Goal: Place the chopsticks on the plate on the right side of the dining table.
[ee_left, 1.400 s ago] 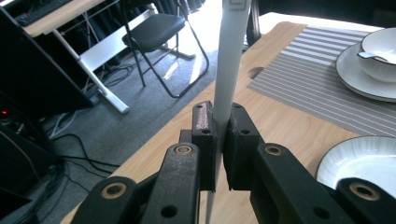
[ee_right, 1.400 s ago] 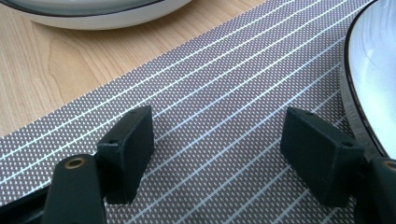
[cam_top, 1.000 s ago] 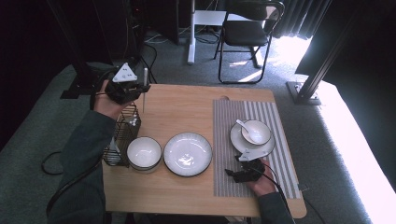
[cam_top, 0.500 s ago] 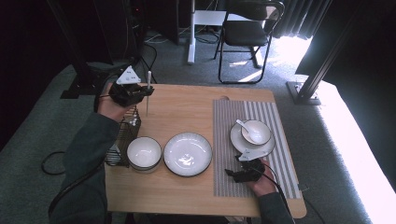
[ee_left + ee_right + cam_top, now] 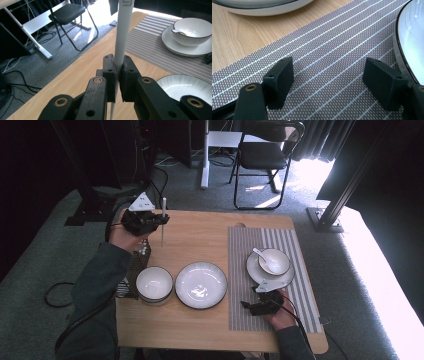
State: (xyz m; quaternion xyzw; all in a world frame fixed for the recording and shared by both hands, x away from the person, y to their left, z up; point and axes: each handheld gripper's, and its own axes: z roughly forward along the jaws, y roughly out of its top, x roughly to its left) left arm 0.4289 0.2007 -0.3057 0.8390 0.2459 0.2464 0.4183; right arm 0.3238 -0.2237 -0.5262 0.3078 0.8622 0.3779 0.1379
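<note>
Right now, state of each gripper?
Left gripper: shut on a thin white upright stick.
Right gripper: open, empty, over the grey striped placemat.

Daylight floods in from my right and burns the floor [image 5: 380, 285] white, while the far left stays nearly black. My tabletop [image 5: 200, 240] is evenly lit. Close up, my jaws look soft and shadowed.
</note>
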